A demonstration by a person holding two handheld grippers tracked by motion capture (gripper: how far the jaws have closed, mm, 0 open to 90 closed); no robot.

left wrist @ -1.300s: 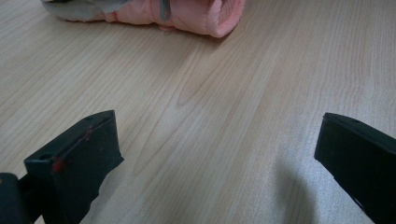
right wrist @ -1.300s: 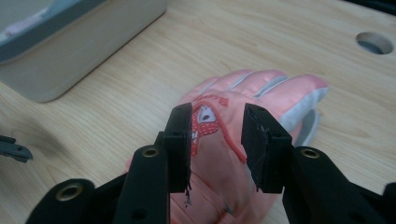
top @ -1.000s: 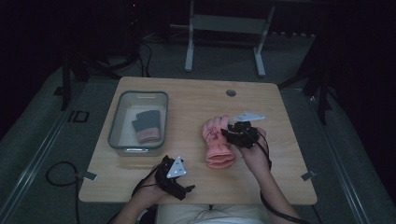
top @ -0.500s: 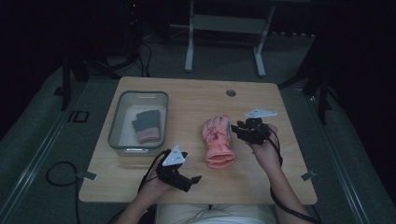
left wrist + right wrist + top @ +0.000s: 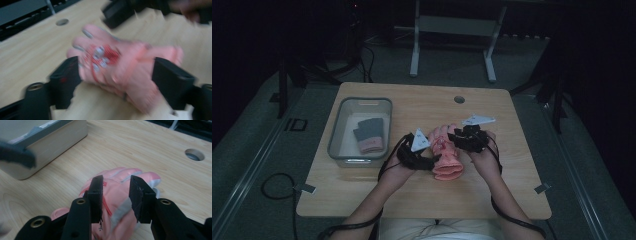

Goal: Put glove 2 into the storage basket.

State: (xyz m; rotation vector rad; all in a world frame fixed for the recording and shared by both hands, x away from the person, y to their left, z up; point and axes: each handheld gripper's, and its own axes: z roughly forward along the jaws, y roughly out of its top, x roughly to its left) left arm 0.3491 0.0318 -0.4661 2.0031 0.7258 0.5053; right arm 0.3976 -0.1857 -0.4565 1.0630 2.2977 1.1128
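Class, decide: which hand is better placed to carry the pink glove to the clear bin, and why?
Probably the left: the left tool straddles the pink glove, jaws closing in, on the clear bin's side. The right tool hovers above it.

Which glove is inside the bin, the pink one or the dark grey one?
The dark grey glove with the pink cuff lies inside the clear bin. The pink glove lies out on the table, between the two grippers.
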